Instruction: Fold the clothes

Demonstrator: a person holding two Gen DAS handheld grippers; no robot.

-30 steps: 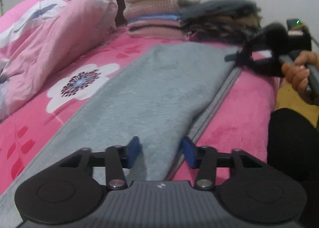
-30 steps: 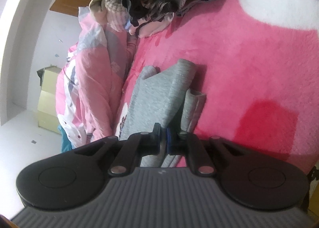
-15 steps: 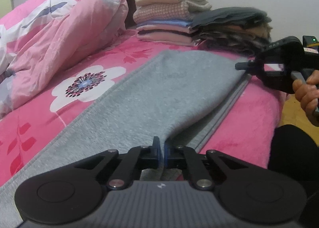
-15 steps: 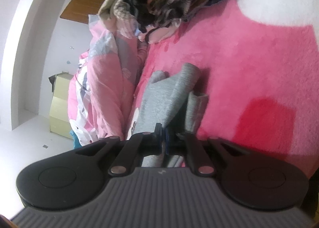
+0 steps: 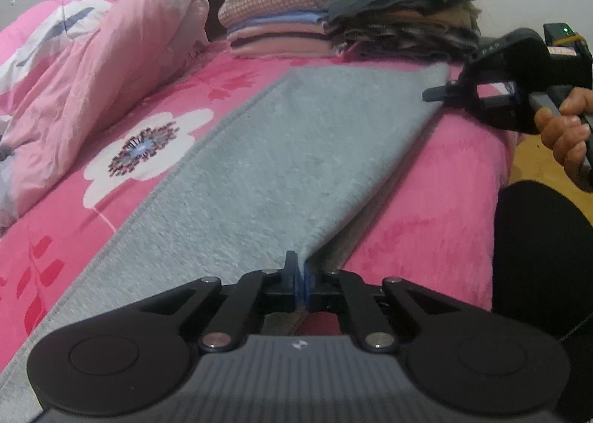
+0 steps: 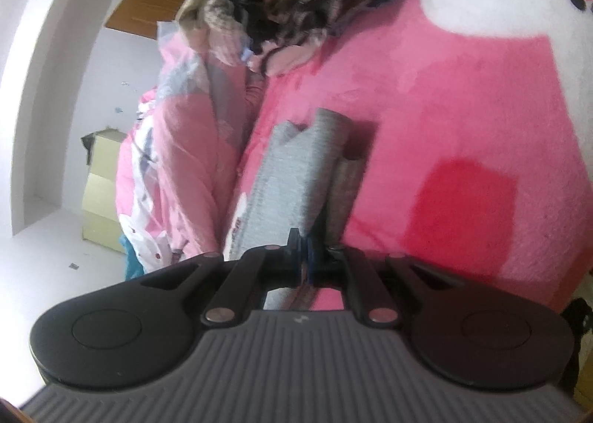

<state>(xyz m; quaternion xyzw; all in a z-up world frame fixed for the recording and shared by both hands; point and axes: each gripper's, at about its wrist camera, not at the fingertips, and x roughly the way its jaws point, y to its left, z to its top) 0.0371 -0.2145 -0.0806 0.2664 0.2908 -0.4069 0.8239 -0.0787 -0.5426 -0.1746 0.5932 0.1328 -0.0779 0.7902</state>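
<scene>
A long grey fleece garment (image 5: 281, 171) lies stretched over the pink flowered bedspread (image 5: 437, 208). My left gripper (image 5: 301, 284) is shut on its near edge, lifting a fold off the bed. At the far end, the right gripper (image 5: 435, 94), held by a hand (image 5: 567, 134), pinches the other corner. In the right wrist view the right gripper (image 6: 302, 263) is shut on the same grey garment (image 6: 292, 182), which runs away toward the left hand's end.
Two stacks of folded clothes sit at the head of the bed: a pink and beige one (image 5: 281, 26) and a dark one (image 5: 404, 23). A crumpled pink quilt (image 5: 92, 86) fills the left side. A dark-clothed leg (image 5: 537, 260) stands by the bed's right edge.
My left gripper went from open around the garment's edge to shut on it, then lifted it slightly. The right gripper stayed shut on its corner and pulled the cloth taut.
</scene>
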